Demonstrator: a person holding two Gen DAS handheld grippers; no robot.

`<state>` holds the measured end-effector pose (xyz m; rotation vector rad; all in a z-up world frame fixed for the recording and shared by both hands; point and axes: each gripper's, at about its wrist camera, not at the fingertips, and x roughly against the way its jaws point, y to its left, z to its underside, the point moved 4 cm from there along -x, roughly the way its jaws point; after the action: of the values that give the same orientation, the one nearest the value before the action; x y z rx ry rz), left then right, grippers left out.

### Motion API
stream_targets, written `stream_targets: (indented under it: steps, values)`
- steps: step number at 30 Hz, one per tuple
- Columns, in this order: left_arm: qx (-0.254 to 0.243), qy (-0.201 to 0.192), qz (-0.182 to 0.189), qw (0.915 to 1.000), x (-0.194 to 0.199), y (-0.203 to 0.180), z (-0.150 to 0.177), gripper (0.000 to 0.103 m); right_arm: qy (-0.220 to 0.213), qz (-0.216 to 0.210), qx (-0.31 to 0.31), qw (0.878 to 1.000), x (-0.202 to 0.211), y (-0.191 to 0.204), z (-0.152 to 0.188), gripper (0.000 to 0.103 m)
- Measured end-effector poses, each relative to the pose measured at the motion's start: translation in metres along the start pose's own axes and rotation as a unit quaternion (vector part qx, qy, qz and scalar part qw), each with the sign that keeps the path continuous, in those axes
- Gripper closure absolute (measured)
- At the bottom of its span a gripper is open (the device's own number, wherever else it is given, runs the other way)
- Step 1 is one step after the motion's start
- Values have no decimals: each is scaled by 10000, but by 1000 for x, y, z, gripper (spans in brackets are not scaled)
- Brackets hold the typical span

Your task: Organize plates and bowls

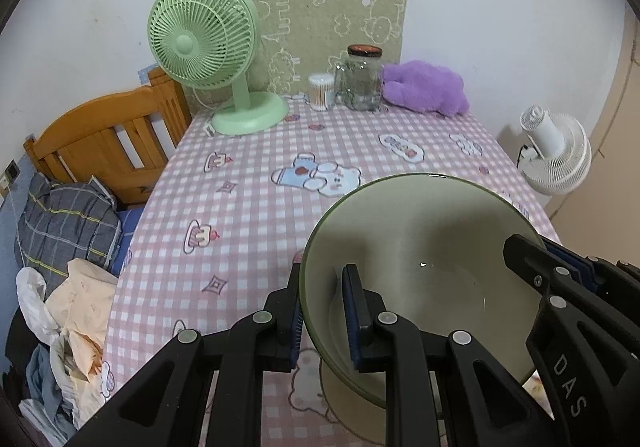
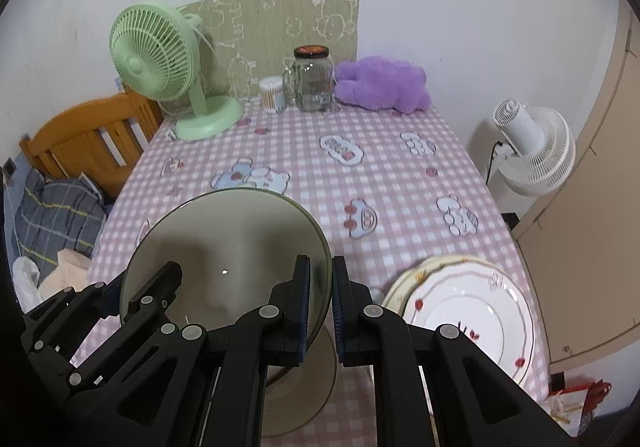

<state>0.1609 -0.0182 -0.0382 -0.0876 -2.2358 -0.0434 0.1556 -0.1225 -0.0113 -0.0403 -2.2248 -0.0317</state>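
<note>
Your left claw (image 1: 325, 313) is clamped on the near-left rim of the green bowl (image 1: 420, 247): one finger sits outside the wall, the other inside, with the blue pads pressed against the rim. Your right claw (image 2: 320, 307) is clamped on the opposite rim of the same bowl (image 2: 224, 247) in the same manner, one finger inside and one outside. Each claw is visible in the other's view, gripping its side of the bowl.

The bowl is held between both claws above the bench (image 1: 248, 215), tilted so that its interior faces the cameras. Its round shadow falls on the pink checked cloth directly below it, near the front edge of the bench.

To the right of the bowl, near the front right corner of the bench, lies a stack of plates (image 2: 472, 311). The top plate is white with a thin red-and-gold border; the rim of a cream plate shows beneath it on the left side.

At the far end of the bench, against the wall, stand a green fan (image 1: 208, 47), a tub of cotton swabs (image 1: 321, 91), a glass jar (image 1: 362, 79) with a dark lid, and a purple plush toy (image 1: 424, 87). A white fan (image 2: 532, 151) stands beyond the right edge of the bench. A wooden bed frame (image 1: 104, 143) with bedding lies to the left.
</note>
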Motion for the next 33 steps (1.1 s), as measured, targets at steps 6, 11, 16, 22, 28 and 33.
stream_targets:
  steps: [6,11,16,22,28,33]
  values:
    - [-12,196,98,9998,-5,3,21,88,203,90,-17,9998,-4,1,23,90]
    - [-14,300,92,9995,-11,3,32,88,373,149,77,9992,-8,7,38,90]
    - [-30,474,78,9988,-21,4,41,88,520,179,96,9984,-14,8,45,90]
    - [-57,618,92,9980,-30,2,49,88,826,247,107,9962,-29,7,55,90]
    - [-105,698,71,9975,-35,-4,51,88,904,331,150,9952,-35,4,57,90]
    - [-156,642,19,9978,-33,-7,53,88,924,334,213,9949,-37,1,59,90]
